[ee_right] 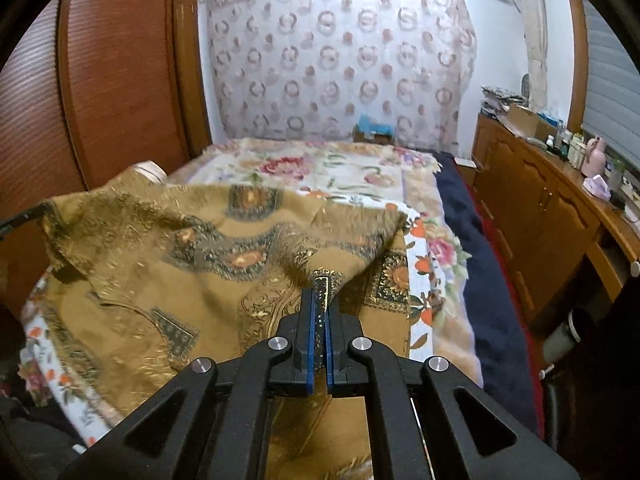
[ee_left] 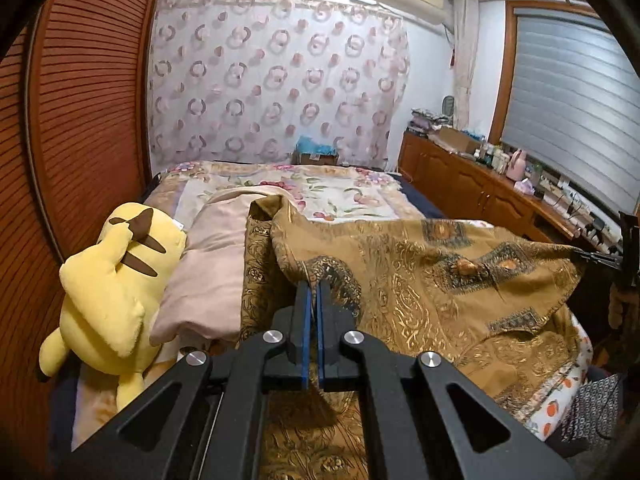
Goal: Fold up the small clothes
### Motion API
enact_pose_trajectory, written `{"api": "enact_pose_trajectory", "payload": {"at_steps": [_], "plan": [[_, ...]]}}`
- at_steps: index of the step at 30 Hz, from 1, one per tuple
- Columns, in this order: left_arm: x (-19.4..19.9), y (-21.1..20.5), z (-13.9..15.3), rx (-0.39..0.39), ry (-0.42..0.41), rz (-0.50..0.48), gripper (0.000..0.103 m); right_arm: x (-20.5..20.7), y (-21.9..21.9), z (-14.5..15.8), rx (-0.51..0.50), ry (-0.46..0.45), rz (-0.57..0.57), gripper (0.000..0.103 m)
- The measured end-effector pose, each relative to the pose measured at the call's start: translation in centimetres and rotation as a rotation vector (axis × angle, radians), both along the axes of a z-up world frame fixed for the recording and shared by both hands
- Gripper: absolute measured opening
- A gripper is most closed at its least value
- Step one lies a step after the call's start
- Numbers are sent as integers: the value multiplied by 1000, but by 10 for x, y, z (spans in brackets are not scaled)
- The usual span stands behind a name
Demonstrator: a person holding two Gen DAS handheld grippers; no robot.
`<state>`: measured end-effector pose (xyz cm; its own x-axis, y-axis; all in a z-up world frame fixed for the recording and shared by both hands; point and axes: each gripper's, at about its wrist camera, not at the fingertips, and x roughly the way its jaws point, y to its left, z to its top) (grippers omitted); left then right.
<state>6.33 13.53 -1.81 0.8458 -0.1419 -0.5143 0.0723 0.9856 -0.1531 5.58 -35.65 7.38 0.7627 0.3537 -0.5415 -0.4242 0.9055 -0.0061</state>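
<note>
Both grippers grip the gold patterned cloth (ee_left: 420, 280) above the bed (ee_left: 340, 192): left gripper (ee_left: 313, 286) fingers pinched on one edge, right gripper (ee_right: 321, 294) fingers clamped on another. Cloth's lifted and rumpled, no neat fold showing; folding looks barely underway.

Patterned curtain (ee_left: 276, 76), wooden sideboard (ee_left: 472, 188)

Illumination is moderate, diffuse and indoor, with cooler light at the window blinds (ee_left: 568, 92). Both views show strong fisheye curvature and dark corner vignetting. The patterned cloth (ee_right: 168, 256) shows motion blur in the right wrist view; shadows are soft.
</note>
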Motion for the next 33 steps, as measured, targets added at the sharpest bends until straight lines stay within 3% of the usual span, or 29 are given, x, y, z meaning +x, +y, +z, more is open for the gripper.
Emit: {"api": "enact_pose_trajectory", "payload": {"at_steps": [6,13,21,26,30,31,33], "plan": [[-21,3,-3,-29,-9,-1,3,-31,-19,8,37,-32,12,3],[-35,12,-33,-54,55,32,3,-51,-30,-5,46,-7,9,3],[-24,22,-71,-49,153,100,3,-32,-26,-76,-100,146,-91,3],[-22,19,-74,-36,171,98,6,-21,-20,-82,-101,138,-110,29],[-24,15,-71,-32,154,88,46,-29,-3,-67,-81,70,-78,40],[-25,14,-69,-34,149,81,50,-34,3,-65,-79,49,-68,40],[-26,10,-67,-28,148,73,80,-42,13,-59,-68,24,-25,40]]}}
